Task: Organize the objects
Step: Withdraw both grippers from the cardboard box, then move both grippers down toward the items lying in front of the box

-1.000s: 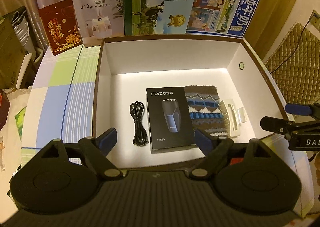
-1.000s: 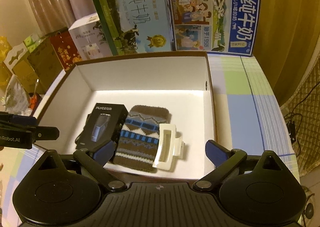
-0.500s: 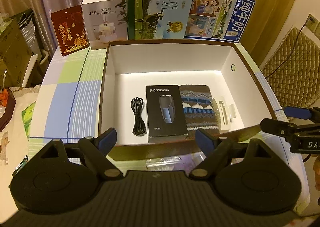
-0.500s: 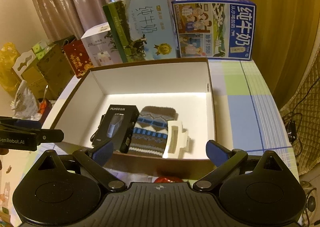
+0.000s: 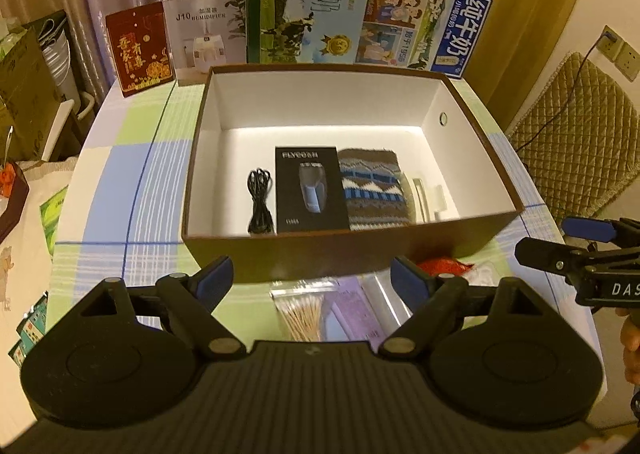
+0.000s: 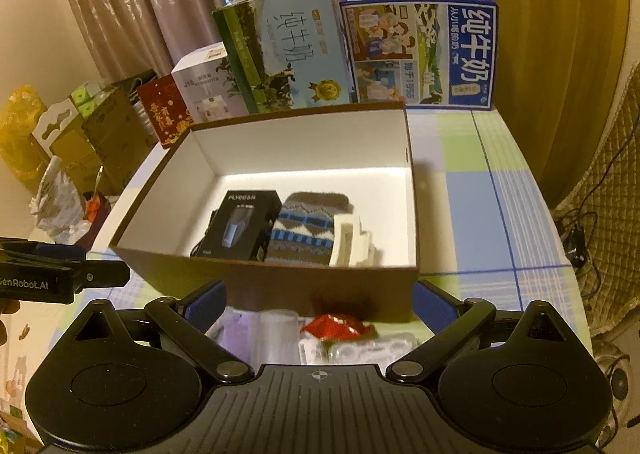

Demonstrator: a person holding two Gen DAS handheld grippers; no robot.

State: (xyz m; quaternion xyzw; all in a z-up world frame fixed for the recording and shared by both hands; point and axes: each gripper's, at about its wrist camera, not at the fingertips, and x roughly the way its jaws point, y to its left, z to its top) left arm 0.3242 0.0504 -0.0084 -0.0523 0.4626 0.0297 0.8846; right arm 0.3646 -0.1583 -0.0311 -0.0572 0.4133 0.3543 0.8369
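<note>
brown box [image 5: 344, 250] near edge just ahead; both grippers' jaws spread wide, empty; cotton swabs [image 5: 304, 314] between left gripper [image 5: 310, 274] jaws.

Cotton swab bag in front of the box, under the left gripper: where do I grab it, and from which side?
Probably pinch the cotton swab bag across its narrow width, coming straight down with the left gripper. It lies flat on the table, near the box wall.
</note>
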